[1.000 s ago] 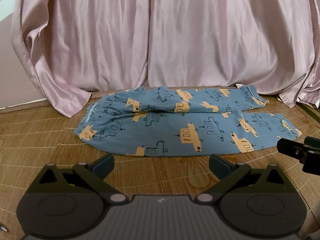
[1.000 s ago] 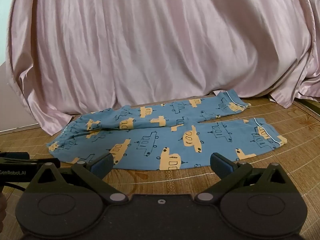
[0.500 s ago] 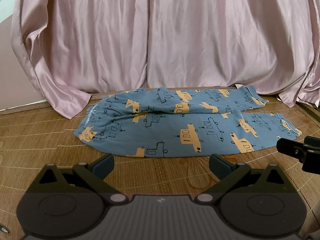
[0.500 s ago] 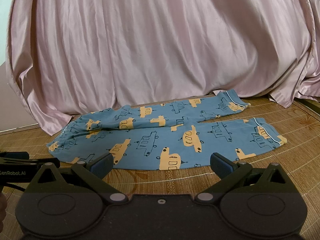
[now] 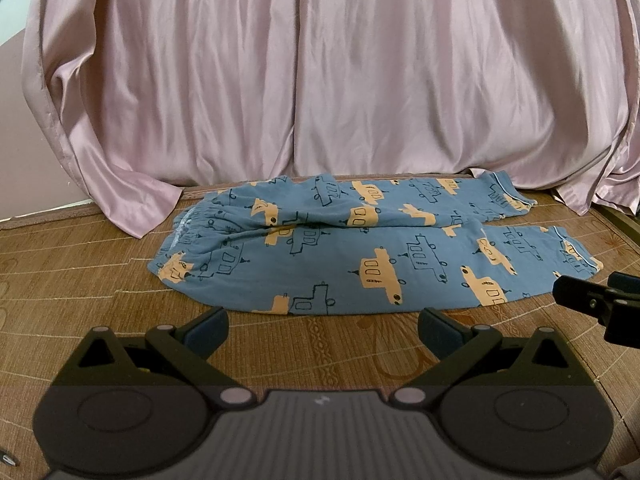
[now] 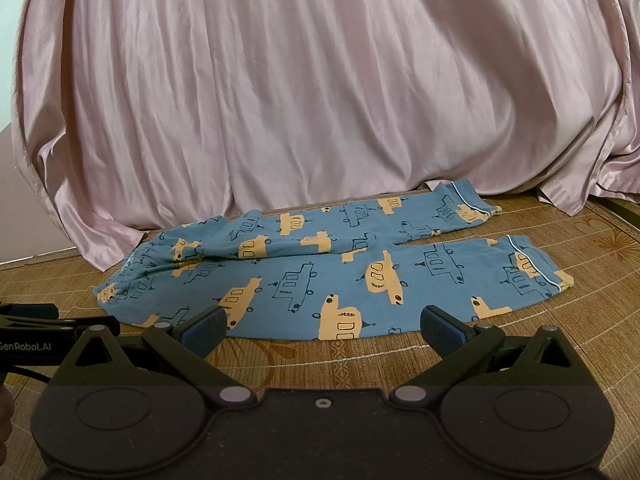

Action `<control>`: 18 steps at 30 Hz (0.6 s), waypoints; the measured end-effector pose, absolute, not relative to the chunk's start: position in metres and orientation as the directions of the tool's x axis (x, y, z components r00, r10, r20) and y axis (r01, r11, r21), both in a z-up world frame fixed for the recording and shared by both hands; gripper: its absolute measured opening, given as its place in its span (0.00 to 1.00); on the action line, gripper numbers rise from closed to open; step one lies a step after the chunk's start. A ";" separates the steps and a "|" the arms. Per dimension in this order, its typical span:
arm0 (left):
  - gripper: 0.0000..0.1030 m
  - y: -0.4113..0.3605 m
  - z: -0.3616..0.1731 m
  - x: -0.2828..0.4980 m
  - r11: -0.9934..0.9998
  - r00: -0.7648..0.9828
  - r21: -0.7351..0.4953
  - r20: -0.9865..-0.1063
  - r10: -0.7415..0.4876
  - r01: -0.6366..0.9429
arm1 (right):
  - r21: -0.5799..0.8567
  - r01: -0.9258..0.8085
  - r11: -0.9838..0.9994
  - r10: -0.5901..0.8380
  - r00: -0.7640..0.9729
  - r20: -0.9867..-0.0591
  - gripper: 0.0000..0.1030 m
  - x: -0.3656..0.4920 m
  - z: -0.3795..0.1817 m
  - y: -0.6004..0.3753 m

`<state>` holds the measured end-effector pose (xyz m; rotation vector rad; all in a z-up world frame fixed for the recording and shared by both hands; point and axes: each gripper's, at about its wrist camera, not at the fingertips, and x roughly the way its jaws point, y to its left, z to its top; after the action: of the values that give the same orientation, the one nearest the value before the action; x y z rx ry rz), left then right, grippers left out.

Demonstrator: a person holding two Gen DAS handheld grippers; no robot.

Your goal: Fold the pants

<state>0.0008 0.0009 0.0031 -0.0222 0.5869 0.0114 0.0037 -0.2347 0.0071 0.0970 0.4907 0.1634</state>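
nothing moved | pants (image 5: 360,252) flat | both hand-held grippers spread, short of hem

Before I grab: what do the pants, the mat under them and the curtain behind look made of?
Pants: soft matte knit, probably cotton; limp, gathered waistband. Mat: woven bamboo or rattan, judging by the fine ribs and stitched lines. Curtain: satin-like, glossy folds.

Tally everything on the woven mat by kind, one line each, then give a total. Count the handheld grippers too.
Blue cotton pants with yellow car print: 1
Pink satin curtain draped behind, its hem on the mat: 1
Black two-finger grippers, fingers apart: 2 (left gripper, right gripper)
Brown woven bamboo mat itself: 1
Total: 5
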 end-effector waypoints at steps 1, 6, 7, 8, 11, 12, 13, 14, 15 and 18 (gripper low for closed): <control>1.00 0.001 0.003 0.001 1.000 0.832 -0.018 -0.554 0.005 -0.017 | 0.132 -0.133 0.982 0.179 0.869 -0.461 1.00 0.004 0.007 -0.235; 1.00 0.000 0.004 0.001 1.000 0.829 -0.020 -0.559 0.004 -0.018 | 0.132 -0.132 0.982 0.179 0.869 -0.461 1.00 0.004 0.006 -0.235; 1.00 0.000 0.004 0.001 1.000 0.830 -0.020 -0.558 0.004 -0.018 | 0.132 -0.132 0.982 0.179 0.869 -0.462 1.00 0.004 0.006 -0.235; 1.00 0.001 0.004 0.001 1.000 0.830 -0.020 -0.558 0.003 -0.018 | 0.132 -0.132 0.982 0.179 0.869 -0.461 1.00 0.004 0.006 -0.235; 1.00 0.001 0.004 0.001 1.000 0.830 -0.021 -0.558 0.004 -0.019 | 0.132 -0.133 0.982 0.179 0.869 -0.461 1.00 0.004 0.006 -0.235; 1.00 0.001 0.004 0.001 1.000 0.830 -0.021 -0.558 0.004 -0.019 | 0.132 -0.133 0.982 0.180 0.869 -0.461 1.00 0.004 0.006 -0.235; 1.00 0.000 0.004 0.001 1.000 0.829 -0.022 -0.559 0.003 -0.018 | 0.132 -0.132 0.982 0.179 0.869 -0.461 1.00 0.004 0.006 -0.235; 1.00 0.000 0.004 0.001 1.000 0.830 -0.021 -0.558 0.004 -0.018 | 0.132 -0.132 0.982 0.179 0.869 -0.461 1.00 0.004 0.006 -0.236; 1.00 0.000 0.004 0.001 1.000 0.830 -0.020 -0.558 0.004 -0.018 | 0.132 -0.132 0.982 0.179 0.869 -0.461 1.00 0.004 0.006 -0.235; 1.00 0.001 0.003 0.001 0.999 0.826 -0.029 -0.563 -0.002 -0.017 | 0.133 -0.132 0.982 0.179 0.869 -0.462 1.00 0.004 0.006 -0.236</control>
<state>0.0013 0.0008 0.0032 -0.0332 0.5984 0.0083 0.0035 -0.2356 0.0056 0.0982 0.4919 0.1632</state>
